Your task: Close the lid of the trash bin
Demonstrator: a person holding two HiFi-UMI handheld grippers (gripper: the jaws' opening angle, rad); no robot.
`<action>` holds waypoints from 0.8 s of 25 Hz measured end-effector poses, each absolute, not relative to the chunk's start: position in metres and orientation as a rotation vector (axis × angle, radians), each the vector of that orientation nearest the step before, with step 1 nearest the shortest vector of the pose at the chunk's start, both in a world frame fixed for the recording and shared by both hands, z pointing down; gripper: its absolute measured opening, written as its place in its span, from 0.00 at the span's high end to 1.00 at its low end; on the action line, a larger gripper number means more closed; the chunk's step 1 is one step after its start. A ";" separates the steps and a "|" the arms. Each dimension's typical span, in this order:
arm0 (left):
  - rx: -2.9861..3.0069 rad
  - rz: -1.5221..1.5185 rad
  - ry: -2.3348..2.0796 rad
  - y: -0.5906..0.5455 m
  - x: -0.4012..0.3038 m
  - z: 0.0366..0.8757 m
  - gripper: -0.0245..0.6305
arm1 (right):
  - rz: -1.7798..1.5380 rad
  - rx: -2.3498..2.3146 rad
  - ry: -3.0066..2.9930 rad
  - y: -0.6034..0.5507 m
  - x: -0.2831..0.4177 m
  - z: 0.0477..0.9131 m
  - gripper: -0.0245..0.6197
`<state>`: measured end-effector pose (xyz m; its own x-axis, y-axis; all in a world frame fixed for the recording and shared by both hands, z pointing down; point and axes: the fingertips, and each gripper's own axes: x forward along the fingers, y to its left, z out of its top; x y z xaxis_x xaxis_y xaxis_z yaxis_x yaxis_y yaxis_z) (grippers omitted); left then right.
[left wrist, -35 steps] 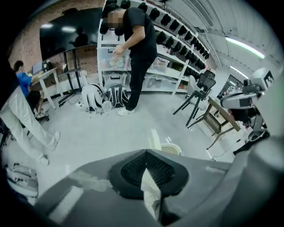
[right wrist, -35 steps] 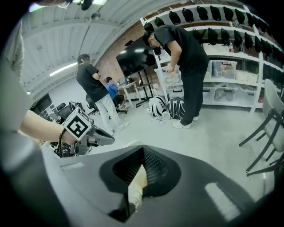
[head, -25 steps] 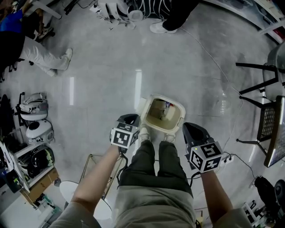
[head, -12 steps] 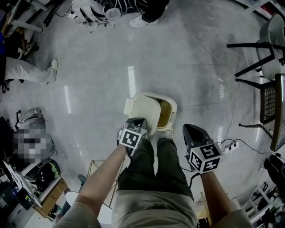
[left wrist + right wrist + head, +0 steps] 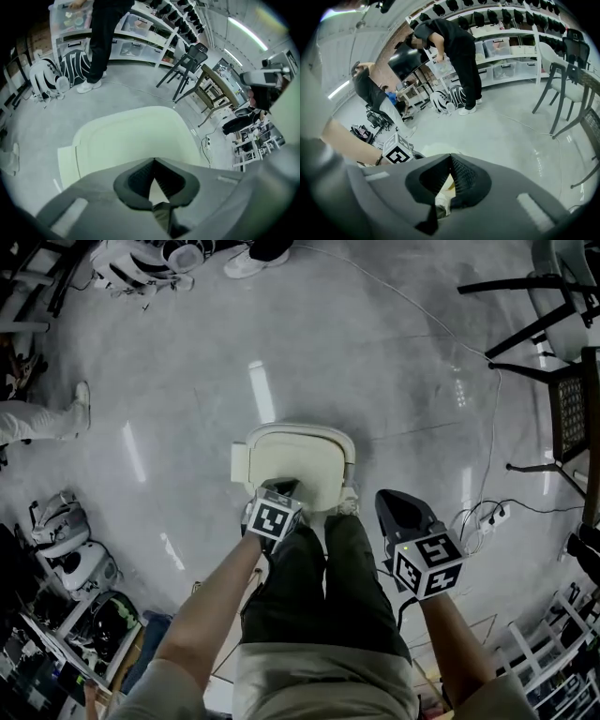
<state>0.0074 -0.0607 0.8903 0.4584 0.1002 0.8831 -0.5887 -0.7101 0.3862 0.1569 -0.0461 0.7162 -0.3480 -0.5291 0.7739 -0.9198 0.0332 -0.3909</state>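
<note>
Cream lid [image 5: 300, 456] down, left claw [image 5: 284, 486] pressed together above it, right claw [image 5: 386, 496] likewise, beside

My right gripper [image 5: 450, 161] has its jaws closed tip to tip, gripping nothing. Beyond it is grey floor [image 5: 511, 136]. A marker cube [image 5: 398, 152] sits at left, and a person in black [image 5: 454, 51] bends toward the shelves [image 5: 506, 51].

Around us lies a glossy grey concrete floor [image 5: 394, 381] carrying long reflected strips of light [image 5: 262, 390]. Black chairs [image 5: 566, 418] sit toward its upper right edge, and we see white shelving [image 5: 511, 33] loaded with clear storage bins [image 5: 499, 47] along the room's far side.
</note>
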 end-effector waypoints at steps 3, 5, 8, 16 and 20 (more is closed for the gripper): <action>2.027 1.348 -0.387 -0.060 0.009 0.909 0.96 | 1.263 1.469 -1.897 -0.045 0.158 0.727 0.96; 2.027 1.391 -0.365 -0.053 0.007 0.922 0.96 | 1.264 1.466 -1.905 -0.045 0.158 0.729 0.96; 2.010 1.407 -0.319 -0.039 0.006 0.933 0.96 | 1.260 1.467 -1.917 -0.047 0.158 0.729 0.96; 1.994 1.385 -0.443 -0.044 0.005 0.908 0.96 | 1.233 1.482 -1.944 -0.050 0.159 0.698 0.96; 2.053 1.339 -0.511 -0.061 -0.002 0.858 0.96 | 1.208 1.480 -1.976 -0.052 0.154 0.663 0.96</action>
